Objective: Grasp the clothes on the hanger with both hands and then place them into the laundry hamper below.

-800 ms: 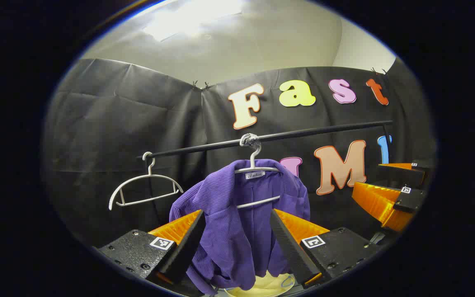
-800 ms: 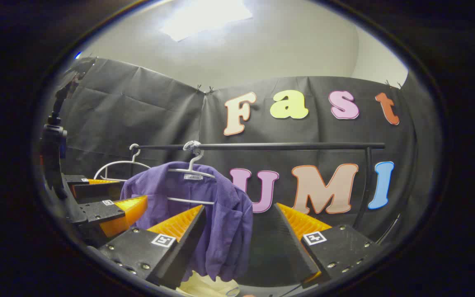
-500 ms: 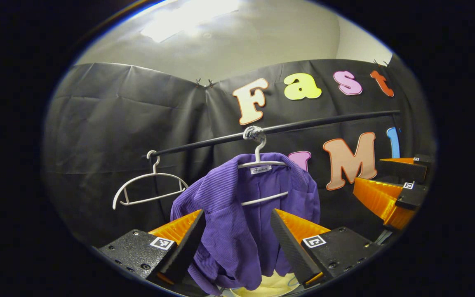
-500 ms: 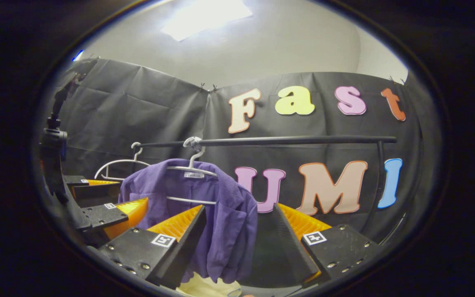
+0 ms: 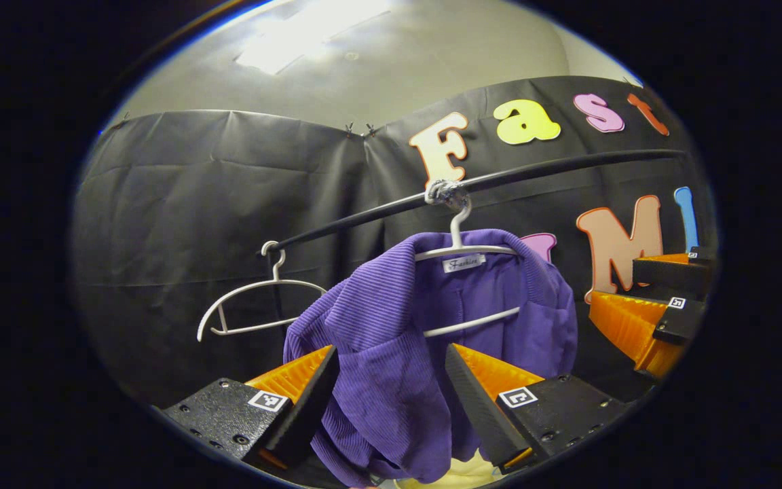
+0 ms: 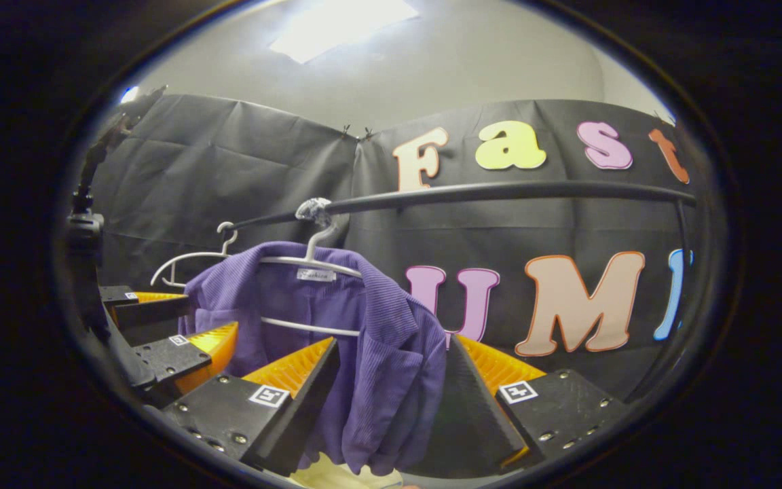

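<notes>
A purple ribbed jacket [image 5: 398, 339] hangs on a white hanger [image 5: 462, 251] from a black rail [image 5: 533, 173]. My left gripper [image 5: 391, 387] is open, its fingers framing the jacket's left shoulder and front without touching. In the right gripper view the same jacket [image 6: 377, 360] hangs on the hanger [image 6: 309, 261], and my right gripper [image 6: 391, 387] is open around the jacket's right front edge. The left gripper [image 6: 167, 326] shows at that view's left edge; the right gripper [image 5: 656, 305] shows at the left gripper view's right edge. A pale yellow hamper rim [image 5: 462, 475] peeks out below the jacket.
An empty white hanger [image 5: 255, 305] hangs further left on the rail. The rail's upright post [image 6: 683, 231] stands at the right. A dark stand [image 6: 85, 231] rises at the left edge of the right gripper view. Black cloth walls close off the back.
Both grippers have moved closer to the jacket, which now looks larger between the fingers. The rail sits higher in both views. Both stay open.
</notes>
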